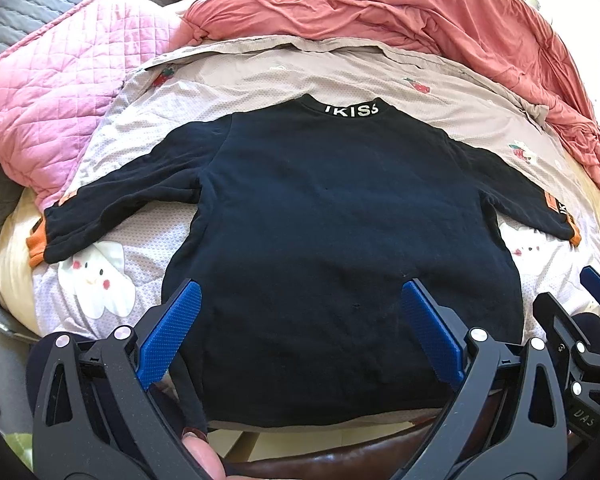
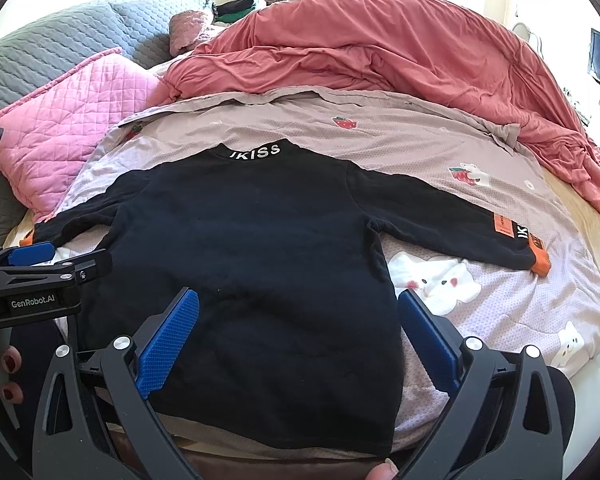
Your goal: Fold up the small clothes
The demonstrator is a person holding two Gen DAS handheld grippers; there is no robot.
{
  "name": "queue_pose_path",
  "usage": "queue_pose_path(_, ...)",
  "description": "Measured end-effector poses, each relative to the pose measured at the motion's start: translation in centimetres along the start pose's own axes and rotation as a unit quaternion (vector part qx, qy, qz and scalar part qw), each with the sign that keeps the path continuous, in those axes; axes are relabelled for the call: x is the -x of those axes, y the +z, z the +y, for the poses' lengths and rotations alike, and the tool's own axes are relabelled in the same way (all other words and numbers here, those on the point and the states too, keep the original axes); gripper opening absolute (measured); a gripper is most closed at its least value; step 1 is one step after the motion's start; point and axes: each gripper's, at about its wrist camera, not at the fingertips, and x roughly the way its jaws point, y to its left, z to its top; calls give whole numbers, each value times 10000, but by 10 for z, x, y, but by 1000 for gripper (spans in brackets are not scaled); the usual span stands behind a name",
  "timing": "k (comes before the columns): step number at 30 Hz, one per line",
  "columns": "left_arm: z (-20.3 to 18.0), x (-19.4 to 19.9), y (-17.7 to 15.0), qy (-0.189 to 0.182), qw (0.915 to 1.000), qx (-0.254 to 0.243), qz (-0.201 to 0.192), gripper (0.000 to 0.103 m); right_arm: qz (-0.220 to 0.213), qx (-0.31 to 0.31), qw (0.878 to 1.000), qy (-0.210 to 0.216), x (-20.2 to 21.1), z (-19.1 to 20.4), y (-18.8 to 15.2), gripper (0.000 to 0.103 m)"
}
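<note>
A small black long-sleeved top (image 1: 320,208) (image 2: 252,248) lies flat on the bed, collar lettering "IKISS" at the far side, both sleeves spread out with orange cuffs. My left gripper (image 1: 300,296) hovers open over the lower hem area, blue pads apart, nothing between them. My right gripper (image 2: 298,306) also stands open over the top's lower right part. Each gripper shows in the other's view: the right one at the right edge (image 1: 596,292), the left one at the left edge (image 2: 40,256).
The top rests on a pale lilac sheet (image 1: 260,80) (image 2: 500,300) with cartoon prints. A pink quilted pillow (image 1: 60,92) lies at the left, a rumpled coral duvet (image 2: 380,48) at the back and right. A grey quilt (image 2: 60,40) is at far left. Fingertips of a hand (image 2: 12,376) show.
</note>
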Motion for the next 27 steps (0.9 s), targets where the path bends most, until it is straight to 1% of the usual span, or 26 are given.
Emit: queue_pose_path(27, 7, 0, 2, 13, 10000, 16, -22, 94, -22, -14, 10000, -52, 3, -3, 1, 99)
